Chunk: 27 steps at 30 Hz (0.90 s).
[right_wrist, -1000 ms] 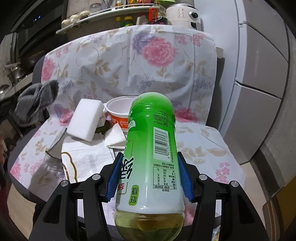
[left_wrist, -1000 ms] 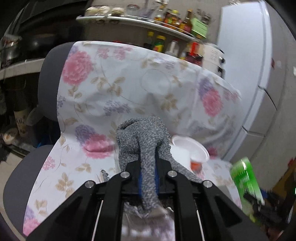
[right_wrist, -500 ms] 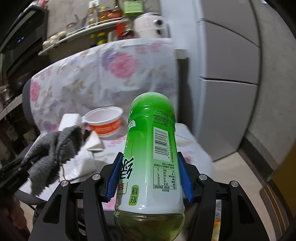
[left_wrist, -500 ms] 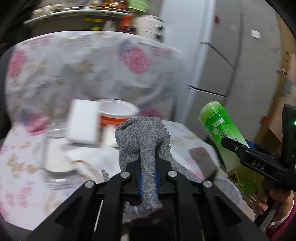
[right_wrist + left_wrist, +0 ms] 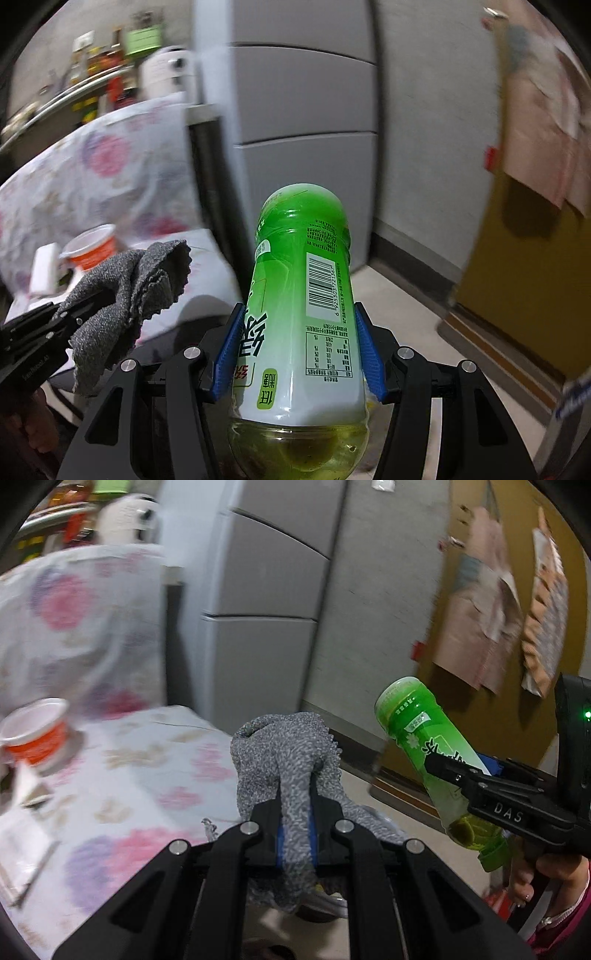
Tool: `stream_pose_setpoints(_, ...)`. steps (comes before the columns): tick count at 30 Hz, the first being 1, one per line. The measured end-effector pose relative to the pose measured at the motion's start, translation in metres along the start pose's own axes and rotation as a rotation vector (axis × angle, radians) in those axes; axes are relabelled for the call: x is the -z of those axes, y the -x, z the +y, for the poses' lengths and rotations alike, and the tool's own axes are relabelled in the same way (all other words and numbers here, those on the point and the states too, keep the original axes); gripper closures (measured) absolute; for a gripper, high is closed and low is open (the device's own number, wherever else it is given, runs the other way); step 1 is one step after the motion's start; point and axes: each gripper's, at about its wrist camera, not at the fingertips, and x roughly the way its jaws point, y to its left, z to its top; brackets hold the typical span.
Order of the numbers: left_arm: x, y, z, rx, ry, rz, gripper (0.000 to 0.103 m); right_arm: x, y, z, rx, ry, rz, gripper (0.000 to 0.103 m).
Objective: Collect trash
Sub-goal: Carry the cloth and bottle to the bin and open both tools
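Right gripper (image 5: pixel 299 354) jaws clamp the green bottle (image 5: pixel 301 295); left gripper (image 5: pixel 295 812) jaws pinch the grey cloth (image 5: pixel 288 753), which could slip free mid-swing.

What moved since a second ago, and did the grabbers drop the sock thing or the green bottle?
Nothing was dropped. Both grippers swung to the right, away from the flowered chair and toward the fridge and yellow door. The left gripper stays shut on the gray cloth, the right gripper on the green bottle. The orange cup stayed on the chair.
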Motion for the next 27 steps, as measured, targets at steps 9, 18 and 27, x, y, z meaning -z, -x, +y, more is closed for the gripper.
stream_pose_setpoints(9,0.005,-0.064,-0.045,0.11,-0.059,0.092,0.095,0.03,-0.035,-0.056,0.057,-0.109,0.082,0.045)
stream_pose_setpoints(18,0.0,-0.106,-0.054,0.115,-0.039,0.144,0.052,0.046,-0.085,-0.078,0.03,-0.199,0.16,0.042)
stream_pose_setpoints(27,-0.002,-0.095,-0.039,0.068,-0.039,0.122,0.052,0.037,-0.071,-0.09,0.055,-0.225,0.109,0.042)
